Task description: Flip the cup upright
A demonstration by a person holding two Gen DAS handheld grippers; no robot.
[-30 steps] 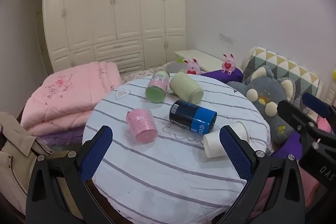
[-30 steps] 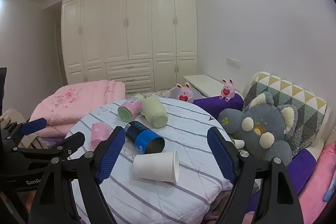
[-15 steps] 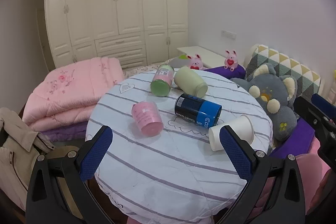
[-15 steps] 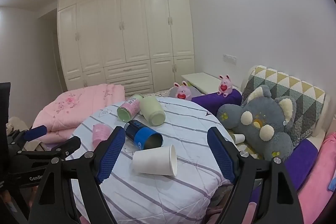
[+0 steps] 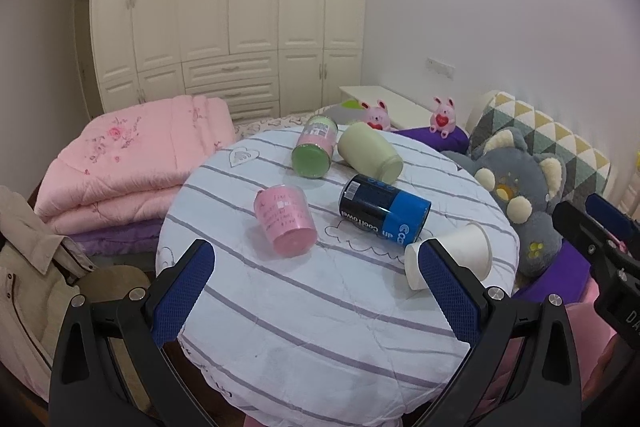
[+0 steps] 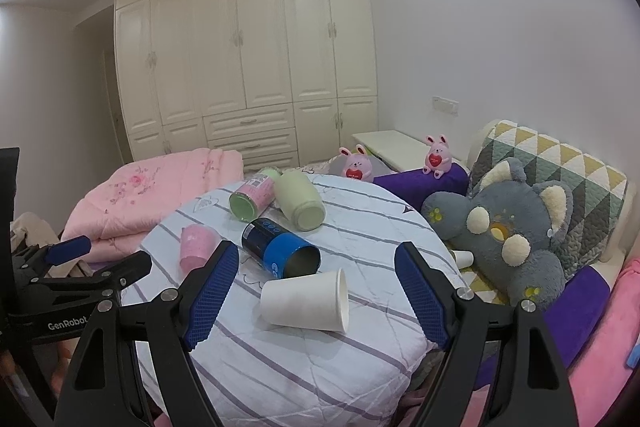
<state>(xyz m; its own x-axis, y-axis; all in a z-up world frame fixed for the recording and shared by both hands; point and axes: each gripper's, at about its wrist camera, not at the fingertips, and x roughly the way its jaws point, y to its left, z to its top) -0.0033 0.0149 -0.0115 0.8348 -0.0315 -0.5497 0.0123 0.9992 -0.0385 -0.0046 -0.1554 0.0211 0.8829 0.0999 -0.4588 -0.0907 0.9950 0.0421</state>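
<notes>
The right gripper (image 6: 316, 291) is hovering with its blue-padded fingers (image 6: 210, 291) spread wide apart and gripping nothing. The white paper cup (image 6: 306, 301) is lying on its side between them, farther off, near the right edge of the round table (image 6: 360, 367), its mouth facing right. The left gripper (image 5: 316, 297) is likewise hanging with its fingers (image 5: 182, 295) wide apart and holding nothing, over the near edge of the table. In the left wrist view the white paper cup (image 5: 450, 259) is showing just behind the right-hand finger, close to the table's right edge.

Just beyond the paper cup, a blue and black can (image 6: 280, 251) is lying on its side, its open end facing the cup. A pink cup (image 5: 286, 223) is lying tipped over toward the left of the tabletop's middle. Near the far edge, a green-bottomed pink can (image 5: 314, 151) and a pale green jar (image 5: 370, 155) are lying side by side, touching or nearly so.

A grey plush toy (image 6: 508, 235) is sitting beside the table's right edge, and a folded pink quilt (image 5: 128, 163) is lying off its left edge.
</notes>
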